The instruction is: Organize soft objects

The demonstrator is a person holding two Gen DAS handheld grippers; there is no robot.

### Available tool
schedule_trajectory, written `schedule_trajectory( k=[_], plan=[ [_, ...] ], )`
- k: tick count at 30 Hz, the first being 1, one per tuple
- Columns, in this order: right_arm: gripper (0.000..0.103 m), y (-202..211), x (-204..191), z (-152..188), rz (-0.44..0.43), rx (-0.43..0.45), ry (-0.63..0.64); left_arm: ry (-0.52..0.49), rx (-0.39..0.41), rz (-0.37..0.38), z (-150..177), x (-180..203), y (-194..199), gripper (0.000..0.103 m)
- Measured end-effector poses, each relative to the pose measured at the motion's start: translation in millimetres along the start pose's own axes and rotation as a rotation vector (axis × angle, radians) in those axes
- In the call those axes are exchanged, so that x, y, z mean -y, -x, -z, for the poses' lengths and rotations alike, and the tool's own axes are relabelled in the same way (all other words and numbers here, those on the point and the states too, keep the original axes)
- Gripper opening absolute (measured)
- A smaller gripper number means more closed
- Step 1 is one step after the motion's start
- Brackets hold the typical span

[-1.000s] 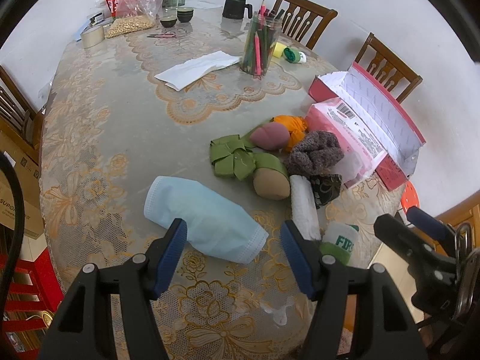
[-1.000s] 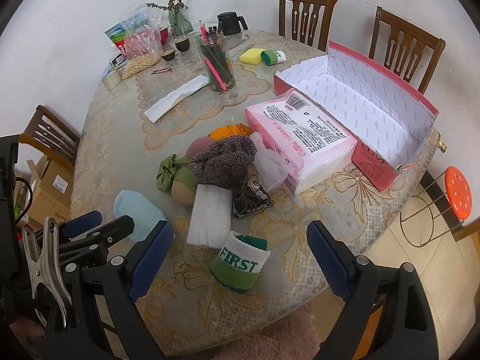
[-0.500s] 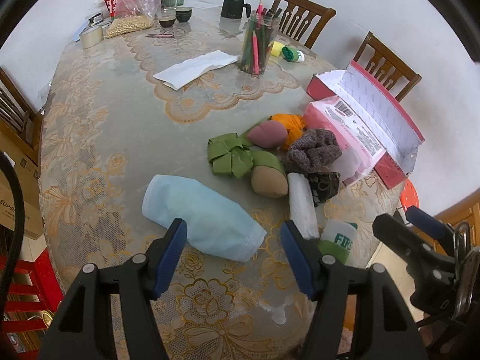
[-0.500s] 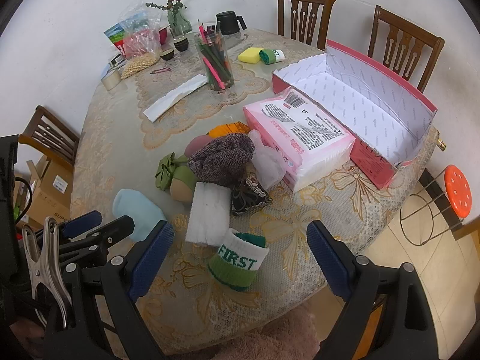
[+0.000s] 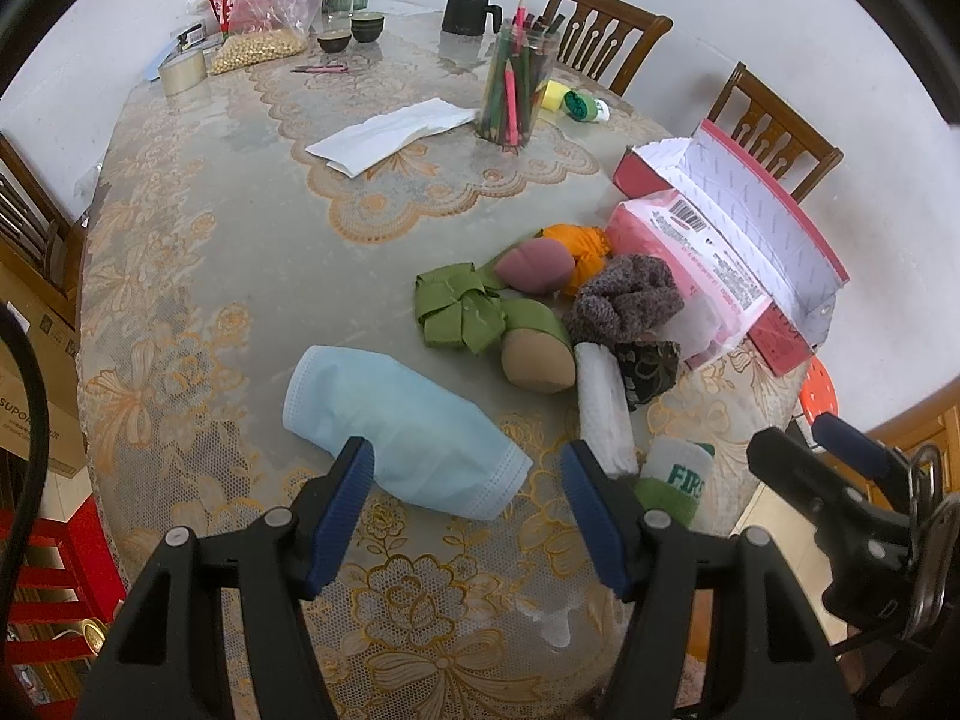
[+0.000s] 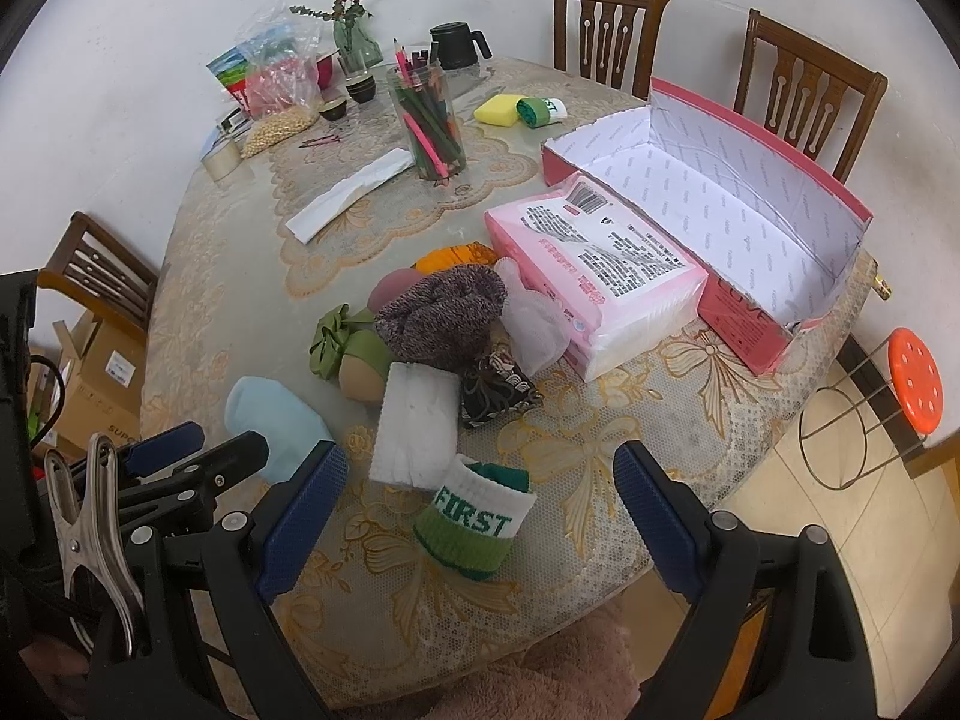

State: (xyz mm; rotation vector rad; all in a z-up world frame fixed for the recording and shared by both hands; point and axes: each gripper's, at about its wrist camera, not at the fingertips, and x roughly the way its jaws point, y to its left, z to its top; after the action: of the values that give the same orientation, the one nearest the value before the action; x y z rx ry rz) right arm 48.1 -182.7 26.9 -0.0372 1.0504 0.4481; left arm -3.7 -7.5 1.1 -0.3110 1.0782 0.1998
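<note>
A pile of soft things lies on the lace-covered table: a light blue face mask (image 5: 396, 420), a green ribbon bow (image 5: 459, 312), a pink sponge (image 5: 534, 264), an orange cloth (image 5: 582, 243), a purple-grey knitted sock (image 6: 441, 315), a white folded pad (image 6: 414, 429) and a green-and-white "FIRST" wristband (image 6: 477, 525). My left gripper (image 5: 471, 468) is open, just above the mask's near edge. My right gripper (image 6: 480, 480) is open, straddling the wristband. An open pink box (image 6: 750, 222) stands at the right, a pink tissue pack (image 6: 594, 276) beside it.
A jar of coloured pencils (image 6: 429, 120), a white paper (image 5: 396, 132), a black mug (image 5: 468, 3), a yellow sponge (image 6: 498, 110), a bag of beans (image 5: 258, 51) and a tape roll (image 5: 183, 72) stand at the back. Wooden chairs (image 6: 609, 24) ring the table. An orange stool (image 6: 915, 378) stands on the floor at right.
Both grippers have eased slightly forward toward the pile; the mask and wristband sit a little closer in view. Nothing was gripped.
</note>
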Motion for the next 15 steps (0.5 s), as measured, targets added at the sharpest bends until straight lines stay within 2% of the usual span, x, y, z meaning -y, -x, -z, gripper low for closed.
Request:
schedule_trajectory(
  k=[15],
  plan=[
    [0.093, -4, 6, 3, -0.009, -0.016, -0.005, 0.041, -0.049, -0.004, -3, -14, -16, 0.068]
  ],
)
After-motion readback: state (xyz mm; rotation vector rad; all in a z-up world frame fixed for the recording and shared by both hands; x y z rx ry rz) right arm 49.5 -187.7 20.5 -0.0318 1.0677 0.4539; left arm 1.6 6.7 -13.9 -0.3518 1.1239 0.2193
